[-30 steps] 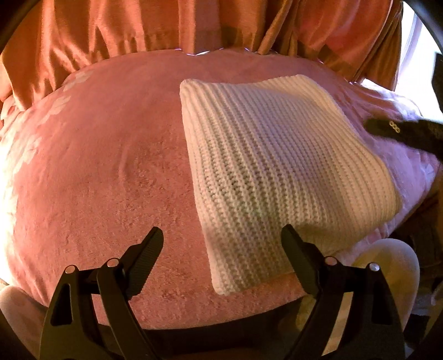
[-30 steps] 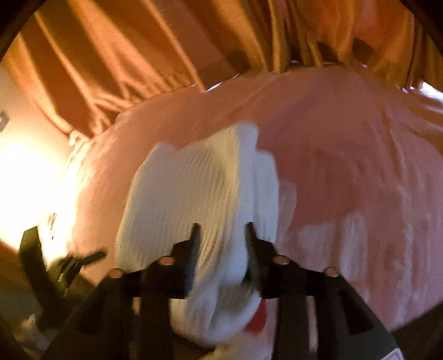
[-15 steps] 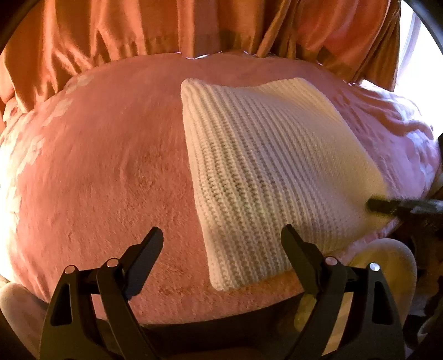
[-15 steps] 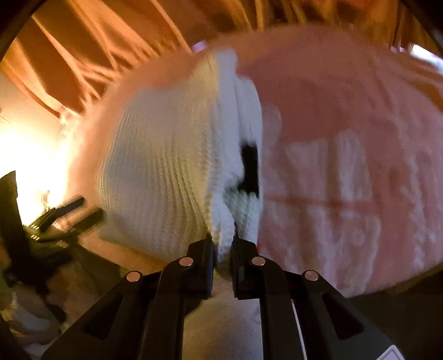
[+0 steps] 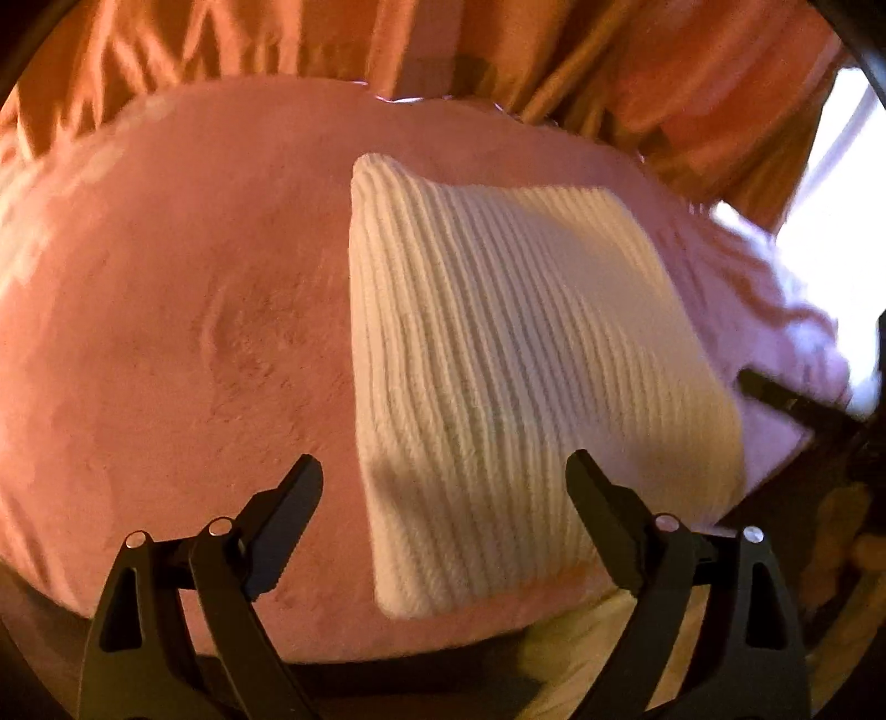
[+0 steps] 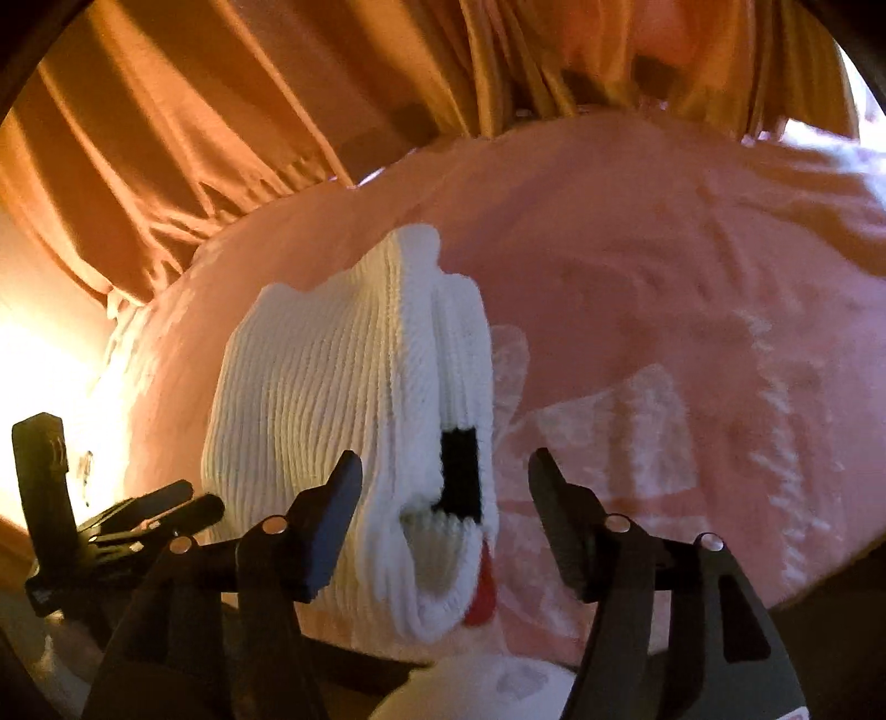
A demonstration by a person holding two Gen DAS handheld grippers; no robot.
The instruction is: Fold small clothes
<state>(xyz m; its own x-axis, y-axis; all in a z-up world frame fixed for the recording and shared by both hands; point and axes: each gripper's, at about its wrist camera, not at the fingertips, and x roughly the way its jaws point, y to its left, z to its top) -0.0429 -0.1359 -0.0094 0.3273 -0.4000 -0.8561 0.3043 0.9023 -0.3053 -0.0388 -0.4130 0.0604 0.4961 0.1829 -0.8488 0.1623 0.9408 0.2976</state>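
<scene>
A white ribbed knit garment lies folded into a thick rectangle on a pink fleece blanket. In the right wrist view it shows its stacked folded edge, with a black label and a red tag at the near end. My left gripper is open and empty just in front of the garment's near edge. My right gripper is open and empty, its jaws standing either side of the garment's near end without holding it. The left gripper shows at the far left of the right wrist view.
Orange curtains hang behind the bed. A bright window is at the right. The blanket's near edge drops off just before the grippers. A pale object lies below the bed edge.
My right gripper was shut on the garment's near end half a second ago; it has opened, let go and drawn back a little. My left gripper stays open and nearly still.
</scene>
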